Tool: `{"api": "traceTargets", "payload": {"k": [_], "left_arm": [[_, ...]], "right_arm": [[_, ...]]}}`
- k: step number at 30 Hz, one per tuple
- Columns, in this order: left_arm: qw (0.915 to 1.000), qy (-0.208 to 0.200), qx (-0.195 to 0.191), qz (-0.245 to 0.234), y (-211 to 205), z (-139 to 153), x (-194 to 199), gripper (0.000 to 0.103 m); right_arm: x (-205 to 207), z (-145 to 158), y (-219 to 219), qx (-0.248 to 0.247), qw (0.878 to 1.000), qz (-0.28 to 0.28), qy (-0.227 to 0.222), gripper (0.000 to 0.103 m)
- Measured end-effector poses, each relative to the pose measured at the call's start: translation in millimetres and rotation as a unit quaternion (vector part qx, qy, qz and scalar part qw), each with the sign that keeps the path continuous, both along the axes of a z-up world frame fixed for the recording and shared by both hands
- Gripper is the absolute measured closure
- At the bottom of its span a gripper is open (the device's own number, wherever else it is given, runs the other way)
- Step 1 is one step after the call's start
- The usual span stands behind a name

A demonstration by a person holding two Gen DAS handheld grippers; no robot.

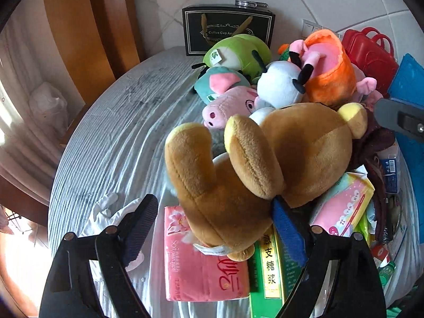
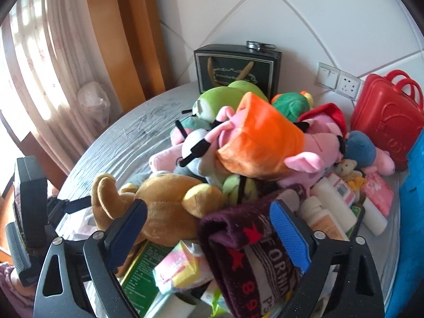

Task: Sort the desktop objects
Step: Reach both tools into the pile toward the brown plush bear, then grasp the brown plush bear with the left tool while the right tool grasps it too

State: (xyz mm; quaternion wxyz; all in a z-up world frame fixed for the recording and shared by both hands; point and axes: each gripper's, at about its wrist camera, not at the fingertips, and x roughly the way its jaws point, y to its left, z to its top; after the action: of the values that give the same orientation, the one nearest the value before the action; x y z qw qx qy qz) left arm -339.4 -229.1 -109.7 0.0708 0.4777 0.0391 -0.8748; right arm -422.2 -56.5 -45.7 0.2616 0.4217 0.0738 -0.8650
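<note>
A brown plush bear (image 1: 291, 143) lies legs-up at the near edge of a heap of soft toys, also seen in the right wrist view (image 2: 164, 196). My left gripper (image 1: 213, 204) is open around the bear's rump; its blue right pad (image 1: 287, 230) touches the fur, while the left pad stands clear. My right gripper (image 2: 208, 206) is open over a dark purple printed cloth (image 2: 251, 238), whose right side lies against the blue pad (image 2: 288, 235). Under the bear lie a pink tissue pack (image 1: 201, 273) and a green medicine box (image 1: 267, 265).
The round table (image 1: 119, 132) has a grey striped cover. An orange plush (image 2: 259, 137) tops the heap. A black gift box (image 2: 235, 71) stands at the wall, with a red case (image 2: 384, 116) and a blue bin (image 2: 416, 185) on the right. White bottles (image 2: 331, 196) lie beside it. A white glove (image 1: 106, 212) lies near the left.
</note>
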Motion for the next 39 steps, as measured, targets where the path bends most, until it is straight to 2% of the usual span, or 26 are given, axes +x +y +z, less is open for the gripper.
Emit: {"api": "traceTargets", "payload": {"k": [3,4,8,14,19,20,24,25,30,34,35,36,39], "left_arm": [[0.9999,0.005,0.011,0.003,-10,1,0,0.016],[0.9998,0.006,0.018,0.003,-12,1,0,0.016],[0.9992,0.012,0.036,0.012,-18,7,3,0.016],[0.9968,0.041,0.042,0.055,-41,31,1,0.016],[0.9956,0.011,0.06,0.071,-44,15,-26,0.02],[0.996,0.002,0.054,0.071,-39,10,-29,0.023],[0.9969,0.003,0.055,0.056,-21,14,-27,0.061],[0.9975,0.003,0.05,0.05,-15,15,-24,0.066],[0.9987,0.003,0.034,0.039,3,14,-8,0.068],[0.998,0.002,0.042,0.047,7,15,-1,0.068],[0.998,0.004,0.043,0.048,9,15,2,0.068],[0.9979,0.005,0.042,0.05,10,15,5,0.068],[0.9975,0.009,0.035,0.061,14,13,12,0.068]], "right_arm": [[-9,-11,-18,0.004,1.0,0.018,-0.02,0.026],[-12,-17,-22,0.007,0.999,0.022,-0.029,0.033],[-22,-32,-28,-0.002,0.998,0.031,-0.057,0.044],[-29,-37,-17,-0.019,0.996,0.031,-0.081,0.044],[-31,-40,-11,-0.038,0.994,0.033,-0.096,0.044],[-31,-39,-11,-0.037,0.994,0.035,-0.096,0.044],[-33,-41,-9,-0.04,0.994,0.035,-0.098,0.044],[-34,-41,-7,-0.045,0.993,0.035,-0.101,0.043],[-34,-49,1,-0.052,0.992,0.037,-0.113,0.04],[-41,-61,8,-0.086,0.985,0.049,-0.142,0.039],[-44,-64,10,-0.096,0.982,0.05,-0.154,0.037],[-48,-66,12,-0.101,0.981,0.049,-0.158,0.03],[-52,-73,10,-0.109,0.978,0.064,-0.163,0.029]]}}
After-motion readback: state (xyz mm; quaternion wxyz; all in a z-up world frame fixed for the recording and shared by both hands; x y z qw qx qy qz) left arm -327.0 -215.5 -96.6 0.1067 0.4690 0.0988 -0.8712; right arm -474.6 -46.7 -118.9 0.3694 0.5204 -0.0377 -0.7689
